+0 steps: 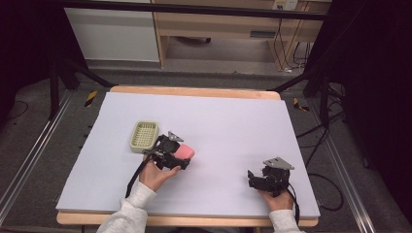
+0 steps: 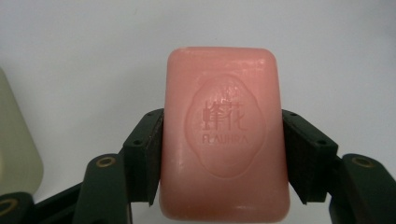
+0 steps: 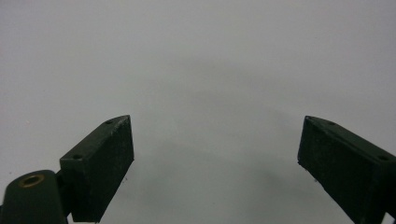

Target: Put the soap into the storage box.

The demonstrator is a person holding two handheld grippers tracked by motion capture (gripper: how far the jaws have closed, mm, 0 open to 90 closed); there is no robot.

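The left gripper [image 1: 180,158] is clamped on a bar of pink soap [image 1: 184,152], and you can see it well in the left gripper view: a rounded rectangular cake [image 2: 224,133], smooth and slightly waxy, with an oval medallion pressed into its face, stamped characters and a line of raised letters below them. The matte black pads [image 2: 149,154] press flat on its two long sides. It sits over the pale lavender table cover [image 1: 228,121], which looks soft and matte, like a foam sheet, laid on a light wooden tabletop [image 1: 194,91].

Just beside that gripper, toward the far left, there's a small soap dish [image 1: 144,136], pale yellow-green plastic, rectangular with rounded corners and a slotted grid floor. Its smooth curved edge [image 2: 16,149] shows at the left of the left gripper view.

Over on the right, the right gripper [image 1: 252,178] rests low near the front edge, well apart from the soap. Its blocky jaws stand wide with nothing between them, just plain cover beneath.
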